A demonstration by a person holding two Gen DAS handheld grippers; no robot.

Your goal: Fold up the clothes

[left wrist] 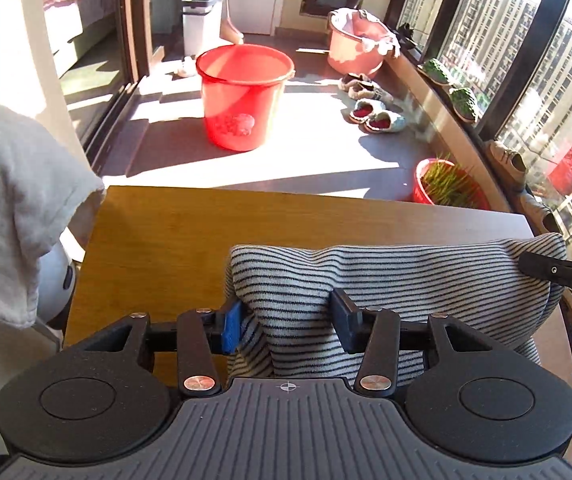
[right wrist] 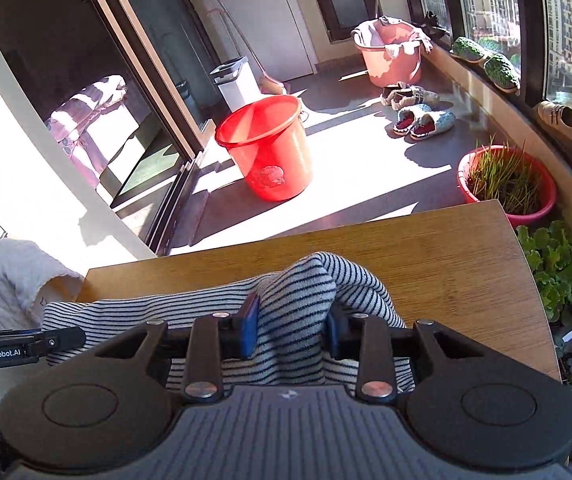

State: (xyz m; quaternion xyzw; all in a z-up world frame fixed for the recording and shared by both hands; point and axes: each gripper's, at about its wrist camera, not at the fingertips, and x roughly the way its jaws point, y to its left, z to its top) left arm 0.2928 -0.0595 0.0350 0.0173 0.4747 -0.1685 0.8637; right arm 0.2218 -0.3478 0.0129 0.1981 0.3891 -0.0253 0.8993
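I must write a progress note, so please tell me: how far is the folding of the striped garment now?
Done: the striped garment lies on the wooden table, bunched, with no neat fold visible. In hand: the left gripper and right gripper each have a raised ridge of it between the pads. Left: the folding itself; the white cloth beside the table is untouched.

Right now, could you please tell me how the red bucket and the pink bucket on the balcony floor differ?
The red bucket stands nearer the table, out on the open sunlit floor; the pink bucket sits farther back, against the window ledge. The red bucket is bright and translucent, the pink bucket pale and opaque. Cloths hang over the pink bucket's rim; the red bucket's rim is bare. Both stand upright.
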